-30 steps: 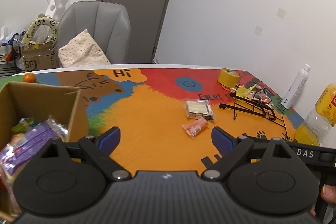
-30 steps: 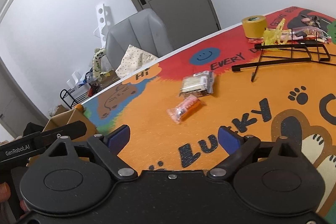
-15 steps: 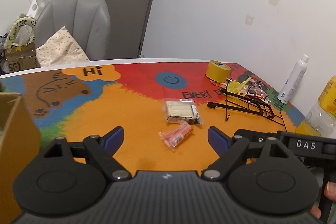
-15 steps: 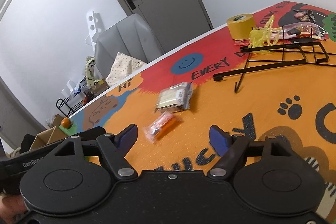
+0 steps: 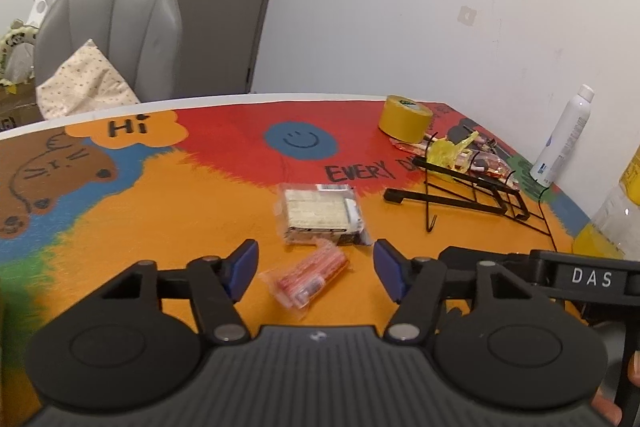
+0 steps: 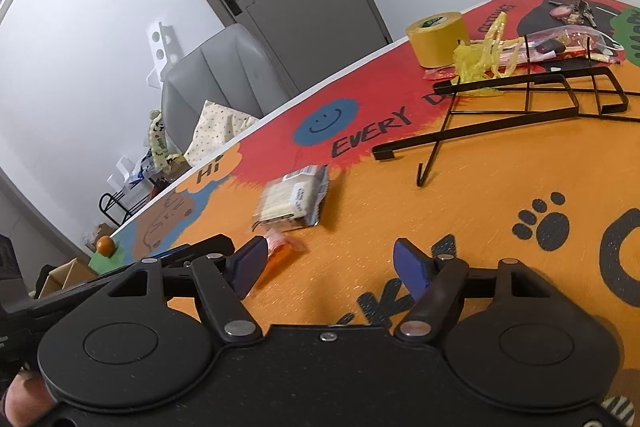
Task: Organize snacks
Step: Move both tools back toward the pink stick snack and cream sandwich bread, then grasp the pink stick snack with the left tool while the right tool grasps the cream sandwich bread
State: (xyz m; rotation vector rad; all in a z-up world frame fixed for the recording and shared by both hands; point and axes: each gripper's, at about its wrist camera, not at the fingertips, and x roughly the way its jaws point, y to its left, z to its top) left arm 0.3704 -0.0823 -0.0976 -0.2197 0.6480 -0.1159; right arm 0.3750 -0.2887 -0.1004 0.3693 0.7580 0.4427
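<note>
The left gripper (image 5: 314,269) was spread wide, framing the red snack packet (image 5: 307,277) on the table (image 5: 160,227); the cracker pack (image 5: 320,213) lay at twelve o'clock. The right gripper (image 6: 326,265) hung released, empty. Probably the approach step; next, lower and pinch.

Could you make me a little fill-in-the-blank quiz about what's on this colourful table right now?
1. The left gripper is ____, its fingers either side of the red snack packet.
2. The cracker pack lies just ____ the red snack packet.
3. The tape roll is ____ in colour.
4. The smiley face is painted ____.

Missing words: open; beyond; yellow; blue
</note>
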